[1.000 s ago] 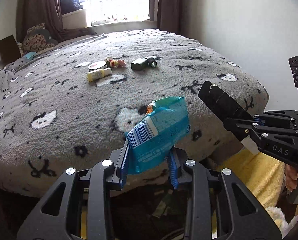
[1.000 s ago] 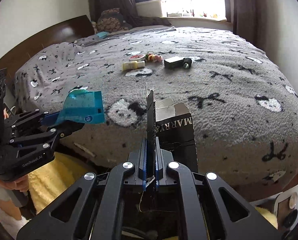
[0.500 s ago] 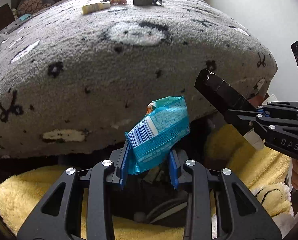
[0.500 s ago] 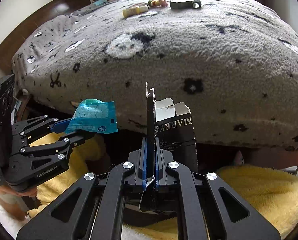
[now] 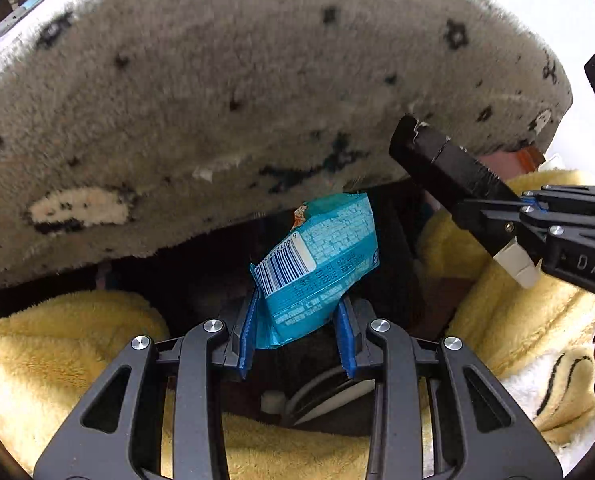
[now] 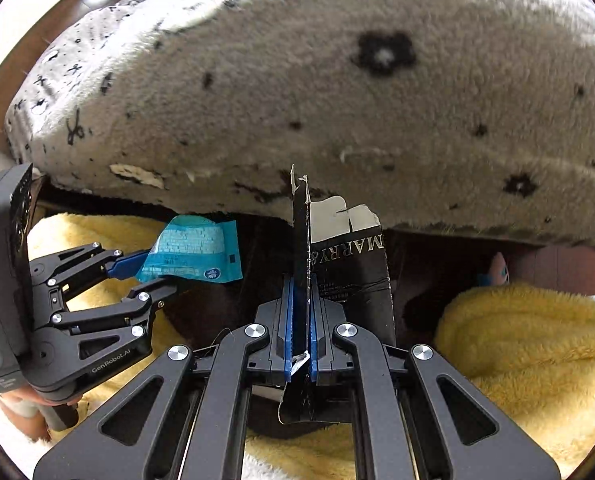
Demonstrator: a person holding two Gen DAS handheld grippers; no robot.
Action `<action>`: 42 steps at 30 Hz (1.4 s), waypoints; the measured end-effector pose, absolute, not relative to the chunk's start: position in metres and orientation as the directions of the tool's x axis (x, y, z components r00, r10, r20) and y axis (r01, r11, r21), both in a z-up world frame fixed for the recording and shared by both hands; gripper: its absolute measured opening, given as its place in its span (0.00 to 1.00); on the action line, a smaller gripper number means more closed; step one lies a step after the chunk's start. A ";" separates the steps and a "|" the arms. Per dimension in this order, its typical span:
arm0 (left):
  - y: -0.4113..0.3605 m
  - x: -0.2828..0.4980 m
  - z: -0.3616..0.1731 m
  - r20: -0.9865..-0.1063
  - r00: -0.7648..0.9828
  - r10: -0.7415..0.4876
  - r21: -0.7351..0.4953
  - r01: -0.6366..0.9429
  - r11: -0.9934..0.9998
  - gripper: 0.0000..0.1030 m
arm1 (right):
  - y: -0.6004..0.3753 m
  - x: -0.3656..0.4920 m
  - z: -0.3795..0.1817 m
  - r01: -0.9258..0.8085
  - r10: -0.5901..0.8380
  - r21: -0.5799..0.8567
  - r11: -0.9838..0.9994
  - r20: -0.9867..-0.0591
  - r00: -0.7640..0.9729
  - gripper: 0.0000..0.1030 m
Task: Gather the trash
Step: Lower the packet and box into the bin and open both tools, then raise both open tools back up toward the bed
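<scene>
My left gripper [image 5: 297, 332] is shut on a blue snack wrapper [image 5: 317, 268] with a white barcode, which sticks up between its blue pads. My right gripper [image 6: 301, 320] is shut on the flattened wall of a black carton [image 6: 349, 272] with white lettering. Each gripper also shows in the other view: the left gripper [image 6: 137, 272] with the blue snack wrapper [image 6: 193, 252] at the left, the right gripper [image 5: 509, 216] with the black carton [image 5: 445, 164] at the right. Both point steeply down at a dark gap below the bed edge, where a round dark rim [image 5: 321, 396] shows.
The bed's grey patterned fleece blanket [image 5: 257, 92] overhangs and fills the upper half of both views. A yellow plush blanket [image 6: 529, 352] lies on the floor on both sides of the dark gap. A small pink and blue toy [image 6: 497, 274] sits under the bed at right.
Both grippers have sunk from above the bed top to below its edge and tipped downward, each keeping its hold. The items on the bed have left view; the floor and yellow blanket appeared.
</scene>
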State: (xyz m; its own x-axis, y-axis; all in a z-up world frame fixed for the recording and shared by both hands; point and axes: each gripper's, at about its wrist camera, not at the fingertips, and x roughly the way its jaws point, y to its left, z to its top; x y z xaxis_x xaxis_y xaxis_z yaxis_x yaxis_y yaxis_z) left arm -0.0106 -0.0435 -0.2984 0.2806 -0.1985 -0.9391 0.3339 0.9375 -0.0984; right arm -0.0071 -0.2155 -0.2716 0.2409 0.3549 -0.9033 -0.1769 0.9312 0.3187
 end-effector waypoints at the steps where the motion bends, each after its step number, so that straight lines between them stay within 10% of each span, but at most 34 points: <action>1: -0.043 -0.010 -0.302 -0.942 0.269 -0.200 -0.105 0.332 0.938 0.30 | -0.216 -0.006 -0.275 -0.172 0.357 0.323 0.931 -0.905 0.232 0.07; 25: -0.045 -0.001 -0.354 -0.964 0.120 -0.237 -0.185 0.337 0.923 0.49 | -0.213 0.015 -0.313 -0.115 0.369 0.355 0.928 -0.920 0.129 0.11; 29: -0.052 -0.002 -0.346 -0.962 0.124 -0.242 -0.187 0.345 0.920 0.58 | -0.218 0.016 -0.306 -0.100 0.361 0.349 0.932 -0.918 0.166 0.46; 42: -0.047 0.004 -0.287 -0.928 0.278 -0.249 -0.146 0.343 0.928 0.92 | -0.233 0.024 -0.265 -0.094 0.230 0.211 0.973 -0.919 0.320 0.92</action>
State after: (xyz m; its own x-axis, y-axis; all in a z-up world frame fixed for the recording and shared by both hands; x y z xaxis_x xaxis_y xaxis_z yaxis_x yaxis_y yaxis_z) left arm 0.0041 -0.0471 -0.2872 0.2777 -0.2486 -0.9279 0.3431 0.9279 -0.1459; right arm 0.0235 -0.2333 -0.2655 0.3200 0.2302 -0.9190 -0.0941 0.9730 0.2109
